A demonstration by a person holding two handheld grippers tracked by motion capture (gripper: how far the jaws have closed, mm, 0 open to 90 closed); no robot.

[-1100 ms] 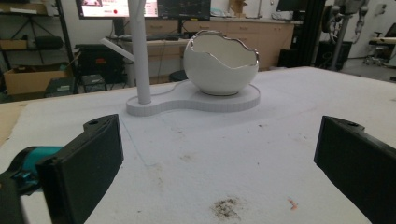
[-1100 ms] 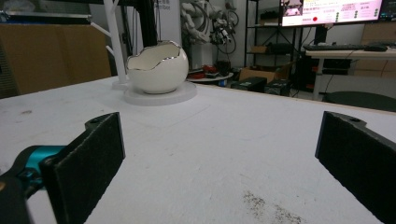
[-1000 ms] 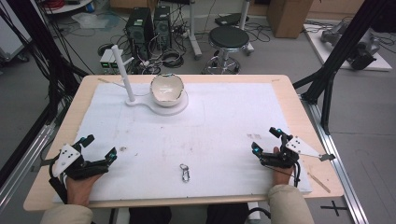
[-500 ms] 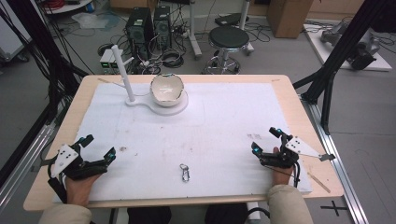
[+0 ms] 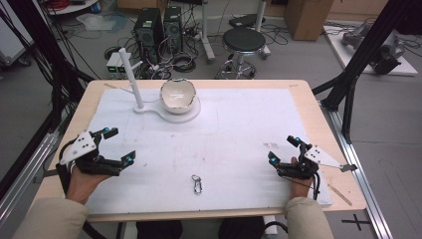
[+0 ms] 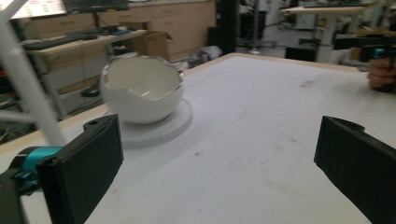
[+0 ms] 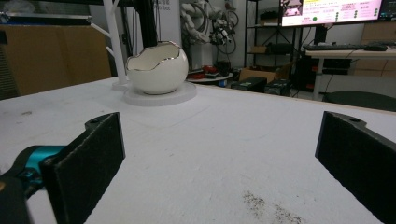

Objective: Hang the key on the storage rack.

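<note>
Both grippers rest low at the near edge of the table (image 5: 308,107), and almost nothing has changed over the last second: the left gripper (image 5: 115,145) has drifted slightly toward its own side and turned a touch, while the right gripper (image 5: 284,149) sits where it was. Each has its jaws spread wide with nothing between them, which the left gripper view and the right gripper view both confirm, since only bare white mat (image 5: 239,129) lies between the 2 black pads in each. The small metal clip (image 5: 197,183) lies flat on the mat near the front edge, roughly midway between the 2 hands and well apart from both; it has not moved. At the far left of the mat stands a white egg-shaped bowl (image 5: 177,93) with a jagged rim, seated on a round white base (image 5: 191,113) that carries an upright white post (image 5: 130,79) with short pegs. Both gripper cameras look across the mat toward that bowl (image 6: 140,88) (image 7: 156,67), not down at the clip. My reading is that work has not yet begun: the hands are parked in a ready pose, and the slight shift on the left looks like settling and not a reach. The clip is the nearest loose thing to either gripper, so picking it up seems the likely first step, perhaps to bring it to the bowl or a peg, though that is a guess.
</note>
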